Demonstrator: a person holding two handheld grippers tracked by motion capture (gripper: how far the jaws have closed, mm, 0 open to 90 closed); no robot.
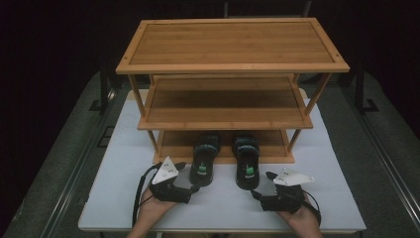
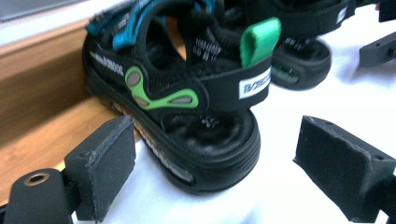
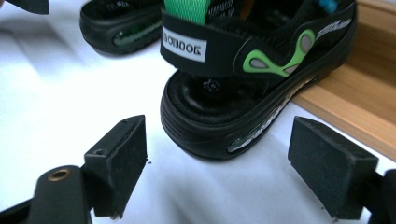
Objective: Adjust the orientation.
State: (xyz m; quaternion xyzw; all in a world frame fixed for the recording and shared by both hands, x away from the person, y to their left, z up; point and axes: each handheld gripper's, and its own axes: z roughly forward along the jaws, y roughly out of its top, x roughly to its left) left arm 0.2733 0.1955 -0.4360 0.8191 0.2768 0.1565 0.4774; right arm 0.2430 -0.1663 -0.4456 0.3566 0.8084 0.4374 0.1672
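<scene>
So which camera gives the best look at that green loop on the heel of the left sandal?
The left gripper view: the green loop stands large and sharp above the left sandal heel strap. The high view shows it as a small green spot. In the right gripper view that sandal's heel is far off, the loop cropped out.

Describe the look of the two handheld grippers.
Both are black. The left gripper and right gripper each carry a pale grey three-cornered plate on top and trail a black cable. Each has two blocky black jaws faced with flat dark pads, rough at the edges. A brass-coloured ring sits in the body near one jaw. No sleeves show.
</scene>
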